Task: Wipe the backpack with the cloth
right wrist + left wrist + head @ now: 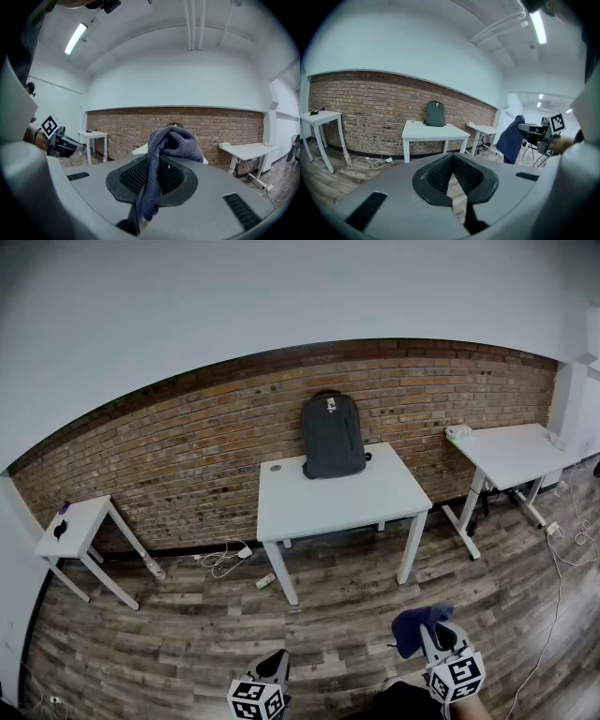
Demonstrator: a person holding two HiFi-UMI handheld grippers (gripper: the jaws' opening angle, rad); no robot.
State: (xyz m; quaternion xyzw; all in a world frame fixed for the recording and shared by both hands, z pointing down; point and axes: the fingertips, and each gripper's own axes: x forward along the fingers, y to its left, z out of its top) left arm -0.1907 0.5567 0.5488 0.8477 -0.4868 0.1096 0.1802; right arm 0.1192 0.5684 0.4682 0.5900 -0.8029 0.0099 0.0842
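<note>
A dark grey backpack (333, 435) stands upright against the brick wall at the back of a white table (337, 501), far ahead of both grippers. It also shows small in the left gripper view (435, 114). In the right gripper view only the backpack's top (176, 125) peeks over the cloth. My right gripper (441, 645) is shut on a blue knitted cloth (413, 627), which bunches above its jaws and hangs down between them (166, 154). My left gripper (270, 679) is low at the left with its jaws closed on nothing (452, 158).
A small white side table (75, 526) stands at the left wall with small dark items on it. A second white desk (511, 454) is at the right. Cables (220, 559) lie on the wood floor under the wall. Chairs stand behind the person in the left gripper view.
</note>
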